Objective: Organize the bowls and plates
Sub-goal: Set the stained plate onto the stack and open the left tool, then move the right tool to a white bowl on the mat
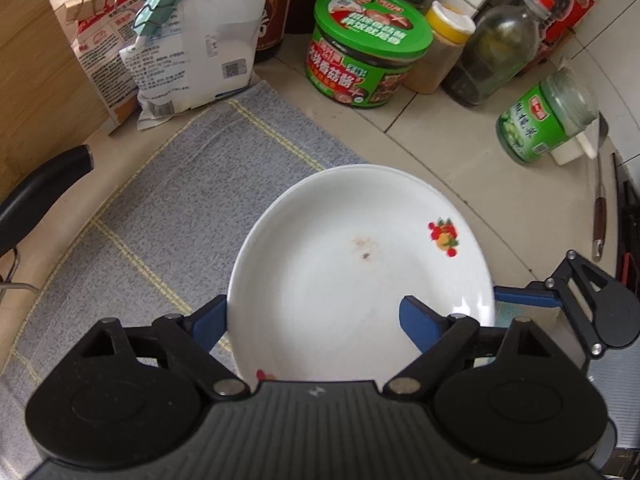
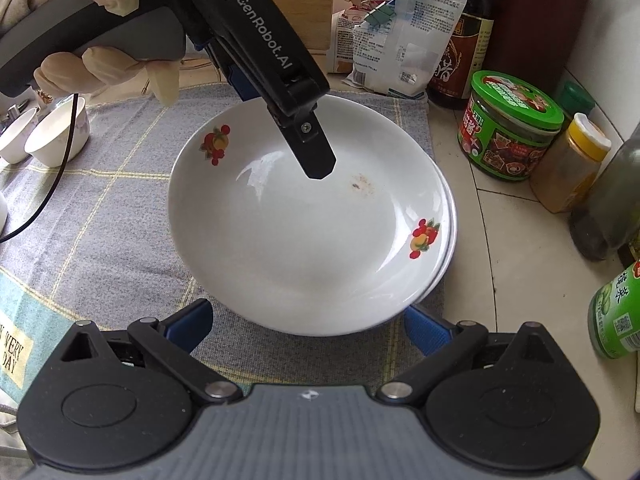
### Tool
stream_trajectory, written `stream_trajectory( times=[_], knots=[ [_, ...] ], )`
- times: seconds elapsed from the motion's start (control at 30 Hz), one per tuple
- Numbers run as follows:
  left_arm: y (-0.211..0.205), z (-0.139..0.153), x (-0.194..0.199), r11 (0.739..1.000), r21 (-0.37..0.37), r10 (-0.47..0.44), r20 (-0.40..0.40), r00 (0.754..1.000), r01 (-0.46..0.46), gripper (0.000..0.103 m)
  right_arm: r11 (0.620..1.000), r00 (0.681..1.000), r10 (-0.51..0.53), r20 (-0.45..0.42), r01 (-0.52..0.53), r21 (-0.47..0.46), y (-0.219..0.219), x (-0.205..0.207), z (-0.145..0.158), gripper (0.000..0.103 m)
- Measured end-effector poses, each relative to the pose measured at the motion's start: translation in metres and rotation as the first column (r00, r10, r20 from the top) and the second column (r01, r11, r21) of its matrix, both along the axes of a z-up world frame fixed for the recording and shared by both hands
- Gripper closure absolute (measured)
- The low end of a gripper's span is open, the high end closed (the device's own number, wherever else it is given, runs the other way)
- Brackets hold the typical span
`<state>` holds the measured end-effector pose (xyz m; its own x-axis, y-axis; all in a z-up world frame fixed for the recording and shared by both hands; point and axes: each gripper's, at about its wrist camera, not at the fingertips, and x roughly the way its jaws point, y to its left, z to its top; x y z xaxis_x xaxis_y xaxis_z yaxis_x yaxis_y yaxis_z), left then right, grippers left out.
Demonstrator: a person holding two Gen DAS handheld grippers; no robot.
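Now | glossy round white plate (image 2: 304, 232) | woven grey cloth (image 2: 120, 216)

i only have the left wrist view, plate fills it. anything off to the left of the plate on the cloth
Observer: Yes, two small white bowls sit at the far left of the cloth.
Operator: is the plate on its own or stacked
Observer: Stacked; a second rim shows under the top plate on its right side.
Operator: where is my left gripper from outside
Observer: The left gripper hangs over the plate's far half, held by a gloved hand.
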<state>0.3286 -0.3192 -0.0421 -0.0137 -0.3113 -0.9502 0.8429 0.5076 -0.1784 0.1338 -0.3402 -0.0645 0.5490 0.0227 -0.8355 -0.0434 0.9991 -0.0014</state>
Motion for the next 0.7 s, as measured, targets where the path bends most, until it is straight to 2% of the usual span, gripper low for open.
stream_trajectory(
  times=[0.07,0.2,0.33,0.4,0.53,0.7],
  knots=[
    [0.002,-0.001,0.000,1.000,-0.009,-0.002,-0.019,1.000,0.002,0.012,1.000,1.000,-0.014,0.003,0.014,-0.008,-0.001,0.001,0.000,0.000],
    [0.002,0.001,-0.002,1.000,-0.016,-0.001,0.006,1.000,0.002,0.012,0.999,1.000,-0.028,0.013,0.028,0.027,-0.006,0.000,-0.001,0.000],
    [0.008,0.008,-0.013,0.998,-0.068,-0.009,0.083,0.997,0.015,0.012,0.999,0.999,-0.033,0.030,0.033,-0.002,-0.004,-0.003,0.001,0.000],
    [0.014,0.014,-0.021,0.994,-0.109,-0.008,0.150,0.989,0.024,0.012,0.999,0.999,-0.038,0.037,0.039,-0.032,-0.002,-0.006,0.002,0.000],
    [0.031,0.030,-0.043,0.976,-0.216,0.038,0.307,0.951,0.031,0.011,0.996,0.996,-0.042,0.079,0.048,-0.077,0.000,-0.019,0.011,0.000],
    [0.068,0.053,-0.077,0.938,-0.345,0.177,0.463,0.868,-0.007,0.004,0.993,0.984,-0.028,0.173,0.047,-0.108,0.003,-0.031,0.029,0.000]
  ],
)
